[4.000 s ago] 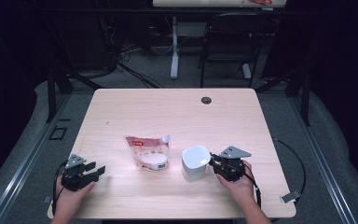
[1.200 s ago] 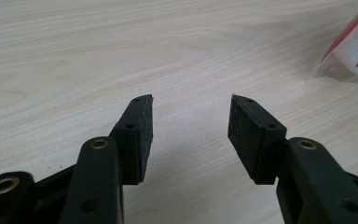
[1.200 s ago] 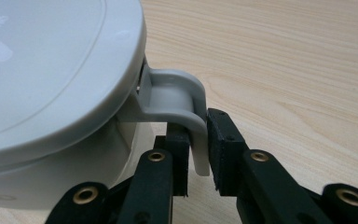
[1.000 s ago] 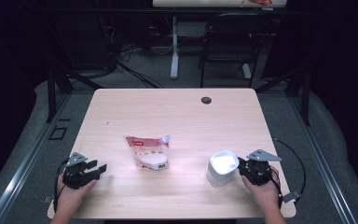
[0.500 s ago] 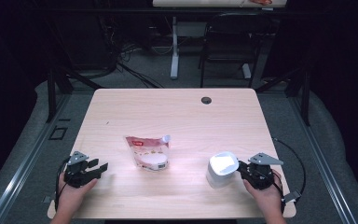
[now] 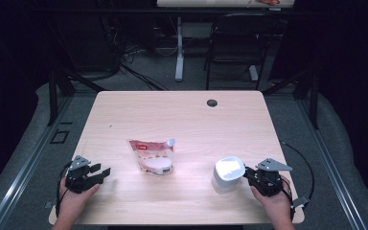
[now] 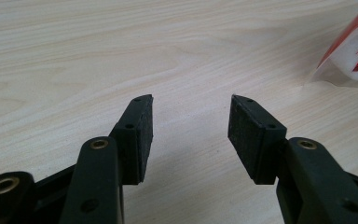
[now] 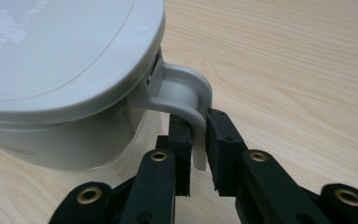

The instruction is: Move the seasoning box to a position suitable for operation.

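A white lidded container [image 6: 228,173] with a side handle [image 8: 186,88] stands at the front right of the table; its lid [image 8: 65,60] is on. My right gripper [image 6: 246,173] is shut on that handle, whose thin lower part is pressed between the pads [image 8: 198,126]. A white and red pouch [image 6: 152,155] lies flat near the table's middle, and its corner shows at the upper right of the left gripper view [image 7: 354,51]. At the front left my left gripper [image 6: 106,171] rests low over the wood, open, with bare table between its pads [image 7: 191,116].
The light wooden table [image 6: 182,115] has a dark cable hole [image 6: 212,102] near its far edge. A chair [image 6: 230,48] and a desk leg stand on the floor beyond. Cables trail from both grippers over the front corners.
Since four seconds ago the right gripper has taken the white container from beside the pouch to the right and nearer the front edge. Over the last second it hardly moved. The left gripper stayed put.
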A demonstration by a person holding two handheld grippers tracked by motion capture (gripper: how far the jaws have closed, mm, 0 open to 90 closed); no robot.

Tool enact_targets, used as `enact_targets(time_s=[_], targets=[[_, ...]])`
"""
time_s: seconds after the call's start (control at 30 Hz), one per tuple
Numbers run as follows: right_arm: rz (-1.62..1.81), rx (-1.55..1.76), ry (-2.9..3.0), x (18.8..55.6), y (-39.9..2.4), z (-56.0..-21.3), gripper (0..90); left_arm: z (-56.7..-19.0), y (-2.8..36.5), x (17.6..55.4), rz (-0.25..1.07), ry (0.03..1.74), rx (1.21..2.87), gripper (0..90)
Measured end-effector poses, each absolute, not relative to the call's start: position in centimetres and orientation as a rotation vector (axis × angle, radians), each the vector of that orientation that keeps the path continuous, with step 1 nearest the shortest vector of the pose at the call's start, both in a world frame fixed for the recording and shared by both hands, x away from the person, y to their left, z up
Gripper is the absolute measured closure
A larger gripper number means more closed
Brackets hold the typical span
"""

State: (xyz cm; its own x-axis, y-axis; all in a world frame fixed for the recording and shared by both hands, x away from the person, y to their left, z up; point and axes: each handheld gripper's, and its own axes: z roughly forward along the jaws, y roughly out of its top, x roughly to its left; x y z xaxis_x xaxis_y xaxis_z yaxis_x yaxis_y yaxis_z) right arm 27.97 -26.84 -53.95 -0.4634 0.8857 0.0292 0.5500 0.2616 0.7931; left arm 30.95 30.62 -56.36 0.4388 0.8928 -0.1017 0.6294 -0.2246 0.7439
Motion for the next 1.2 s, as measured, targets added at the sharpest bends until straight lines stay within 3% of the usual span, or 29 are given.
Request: enact_targets(time_s=[1.2], targets=[[1.128,1.287,2.103,24.6,-26.6,-52.1,71.1,-56.1,31.2,30.5,0.471,1.297,1.934,50.3]])
